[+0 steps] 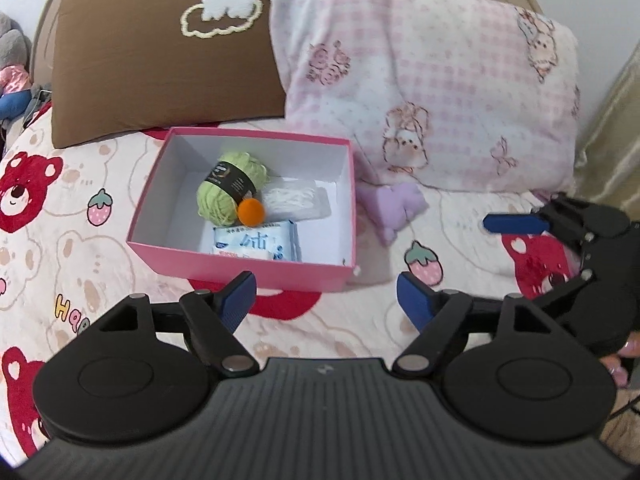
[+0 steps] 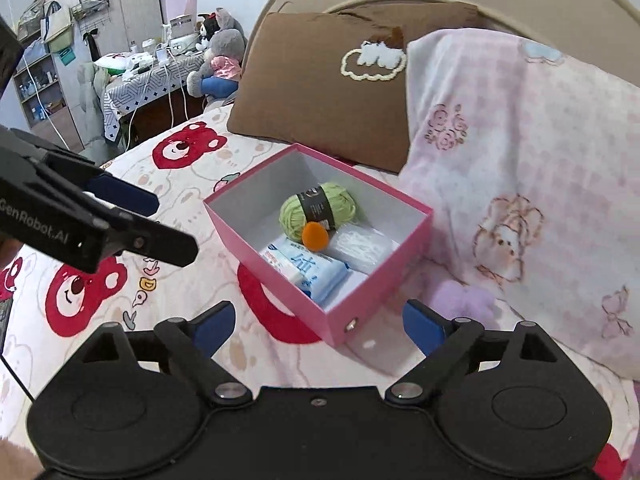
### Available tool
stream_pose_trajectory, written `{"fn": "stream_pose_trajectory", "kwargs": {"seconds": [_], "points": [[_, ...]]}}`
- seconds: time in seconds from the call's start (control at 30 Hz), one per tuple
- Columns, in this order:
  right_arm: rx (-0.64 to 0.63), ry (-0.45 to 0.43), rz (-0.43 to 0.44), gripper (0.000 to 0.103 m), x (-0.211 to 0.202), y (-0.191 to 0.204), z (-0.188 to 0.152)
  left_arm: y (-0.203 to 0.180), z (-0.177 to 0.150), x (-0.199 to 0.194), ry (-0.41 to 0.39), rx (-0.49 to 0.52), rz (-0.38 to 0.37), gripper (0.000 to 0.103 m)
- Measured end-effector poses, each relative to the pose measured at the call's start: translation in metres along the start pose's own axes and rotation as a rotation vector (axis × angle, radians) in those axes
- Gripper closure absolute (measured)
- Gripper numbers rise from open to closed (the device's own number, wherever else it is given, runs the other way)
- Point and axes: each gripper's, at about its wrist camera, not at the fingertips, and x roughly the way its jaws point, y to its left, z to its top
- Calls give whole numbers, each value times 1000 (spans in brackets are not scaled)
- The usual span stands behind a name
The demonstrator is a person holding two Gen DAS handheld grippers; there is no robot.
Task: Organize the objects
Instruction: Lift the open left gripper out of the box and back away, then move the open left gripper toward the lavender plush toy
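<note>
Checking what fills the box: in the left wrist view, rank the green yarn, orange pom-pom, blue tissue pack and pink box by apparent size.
1. pink box
2. green yarn and blue tissue pack: look alike, and the pack is partly cut off by the box wall
3. orange pom-pom

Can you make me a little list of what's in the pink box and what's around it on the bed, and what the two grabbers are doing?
box: pink box, open, on the bear-print bedspread
inside: green yarn ball, orange pompom, blue-and-white tissue pack, white packet
beside box: purple fluffy thing, outside it
behind: brown pillow, pink checked pillow
left gripper: open, empty
right gripper: open, empty
</note>
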Motion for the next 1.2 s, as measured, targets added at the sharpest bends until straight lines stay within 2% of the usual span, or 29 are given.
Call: {"fn": "stream_pose_trajectory", "kwargs": {"seconds": [0.23,0.7,0.83,0.9,1.07,1.2], "points": [[35,3,-31,10,-7,-15,-9,-28,-11,12,-41,37,5,17],[3,-34,-111,10,-13,-48,-41,-66,-3,49,-35,41,-104,17],[-4,-65,-113,10,-10,-57,-50,-83,3,60,-46,59,-109,17],[-12,-76,-150,10,-5,-60,-53,-89,6,67,-46,65,-112,17],[-54,-93,-210,10,14,-68,-60,-95,12,87,-16,12,-144,17],[-108,-147,-209,10,26,-72,-68,-101,15,102,-40,7,-113,18]]}}
